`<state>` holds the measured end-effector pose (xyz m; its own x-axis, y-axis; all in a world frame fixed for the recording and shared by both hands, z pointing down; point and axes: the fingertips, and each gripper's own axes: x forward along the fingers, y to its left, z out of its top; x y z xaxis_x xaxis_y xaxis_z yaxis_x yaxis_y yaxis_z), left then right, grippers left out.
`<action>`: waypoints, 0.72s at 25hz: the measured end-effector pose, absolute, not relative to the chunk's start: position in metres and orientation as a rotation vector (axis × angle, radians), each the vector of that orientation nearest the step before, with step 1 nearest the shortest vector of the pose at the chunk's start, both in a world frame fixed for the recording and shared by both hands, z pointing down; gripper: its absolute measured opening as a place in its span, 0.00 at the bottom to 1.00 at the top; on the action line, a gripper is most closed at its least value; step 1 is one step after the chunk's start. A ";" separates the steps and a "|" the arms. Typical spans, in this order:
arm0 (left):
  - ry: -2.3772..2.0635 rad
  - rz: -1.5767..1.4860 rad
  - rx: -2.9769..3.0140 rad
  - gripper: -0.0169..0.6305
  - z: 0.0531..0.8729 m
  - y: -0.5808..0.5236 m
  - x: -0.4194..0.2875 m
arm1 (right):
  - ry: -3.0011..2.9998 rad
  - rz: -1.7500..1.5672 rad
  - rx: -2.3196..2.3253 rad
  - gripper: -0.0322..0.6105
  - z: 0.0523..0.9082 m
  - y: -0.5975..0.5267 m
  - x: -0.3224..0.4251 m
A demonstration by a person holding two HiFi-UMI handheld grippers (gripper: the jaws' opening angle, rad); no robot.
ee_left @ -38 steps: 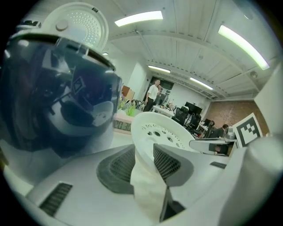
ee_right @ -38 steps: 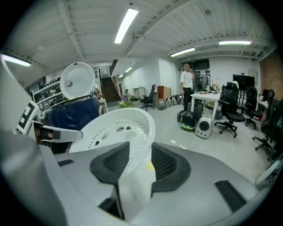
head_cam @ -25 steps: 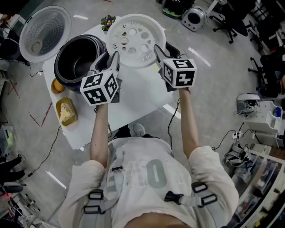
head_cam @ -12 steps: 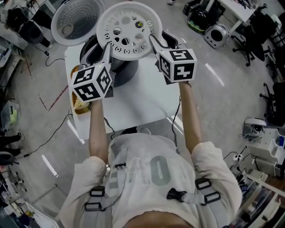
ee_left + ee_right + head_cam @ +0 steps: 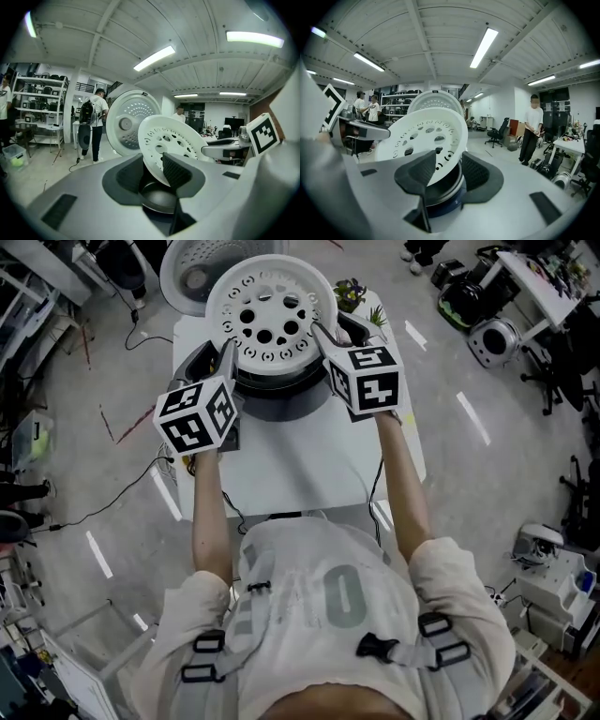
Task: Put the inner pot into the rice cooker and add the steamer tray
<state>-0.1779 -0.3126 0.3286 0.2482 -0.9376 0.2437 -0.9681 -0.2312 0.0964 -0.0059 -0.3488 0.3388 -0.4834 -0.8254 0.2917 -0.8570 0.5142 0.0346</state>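
I hold the white perforated steamer tray (image 5: 270,307) between both grippers, right above the open rice cooker (image 5: 281,397). My left gripper (image 5: 223,354) is shut on the tray's left rim and my right gripper (image 5: 330,336) on its right rim. In the left gripper view the tray (image 5: 171,140) stands tilted between the pads (image 5: 174,169), with the dark inner pot (image 5: 158,200) in the cooker below. The right gripper view shows the tray (image 5: 423,135) pinched at its edge above the cooker's metal rim (image 5: 446,188). The cooker's lid (image 5: 190,268) stands open behind.
The cooker sits on a small white table (image 5: 281,470) with a little plant (image 5: 354,292) at its far right corner. Cables run over the floor around it. Office chairs (image 5: 553,371) and desks stand to the right. People (image 5: 532,129) stand in the room beyond.
Both grippers have carried the tray leftward from beside the cooker to directly over its opening. The grip on the rim has not changed.
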 end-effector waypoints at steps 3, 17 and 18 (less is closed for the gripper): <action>-1.790 0.238 2.249 0.24 0.344 -0.315 -0.192 | -2.473 0.192 1.374 0.33 0.354 -0.353 -0.021; -1.719 0.344 2.149 0.24 0.391 -0.326 -0.208 | -2.364 0.234 1.304 0.34 0.398 -0.366 -0.038; -1.715 0.350 2.149 0.24 0.392 -0.327 -0.207 | -2.359 0.238 1.304 0.34 0.399 -0.367 -0.037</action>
